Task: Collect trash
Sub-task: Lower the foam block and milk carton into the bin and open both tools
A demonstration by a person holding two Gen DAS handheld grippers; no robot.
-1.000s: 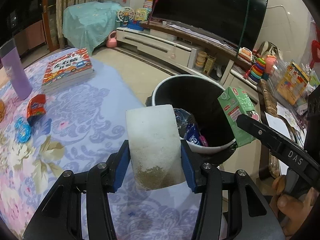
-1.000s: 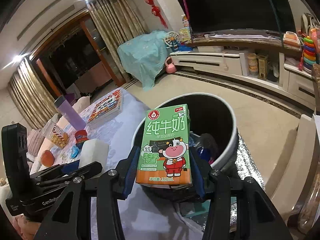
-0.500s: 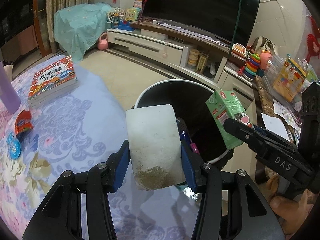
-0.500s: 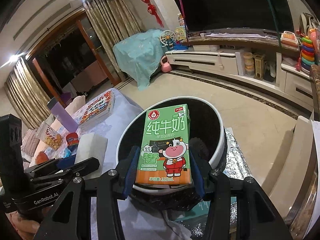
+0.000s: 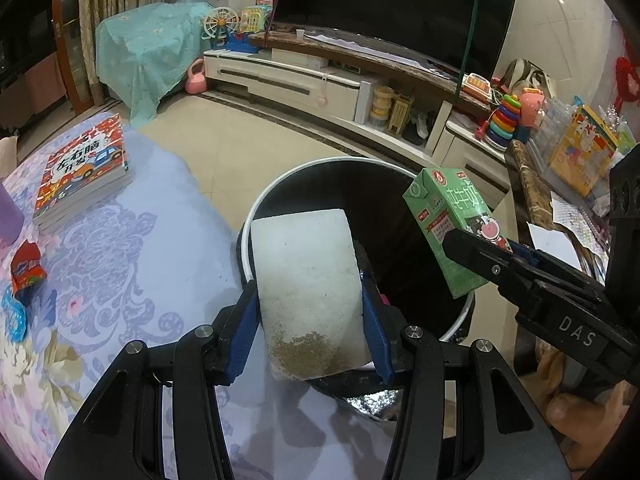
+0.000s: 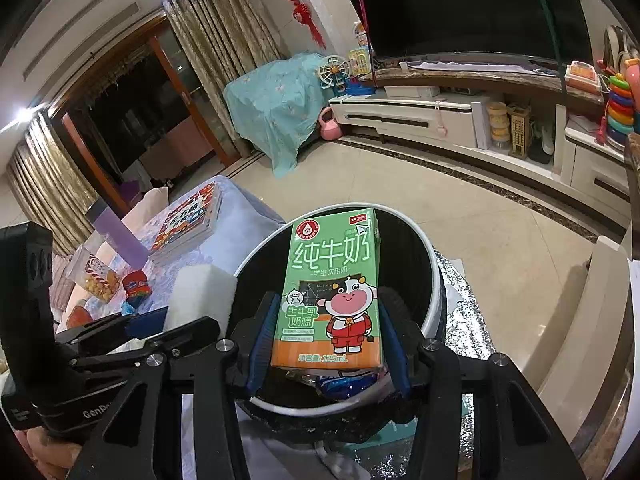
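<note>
From the left wrist view, the left gripper (image 5: pixel 310 312) pinches a white sponge block (image 5: pixel 306 280), soiled brown at its lower end, its blue pads pressed on both sides. The block juts over the near rim of the black bin (image 5: pixel 256 216), which stands just off the edge of the cloth-covered table (image 5: pixel 160 208); to drop cleanly, I would carry it further past the rim before spreading the jaws, since its lower end looks to sit above the rim rather than the opening. At the right edge the right gripper (image 5: pixel 480 252) holds a green milk carton (image 5: pixel 448 220) over the bin's far side. From the right wrist view, the carton stands upright between the right gripper's pressed pads, above the bin's opening with wrappers visible below; letting go here should land it inside. A red wrapper (image 5: pixel 26 272) lies on the table, not yet collected.
</note>
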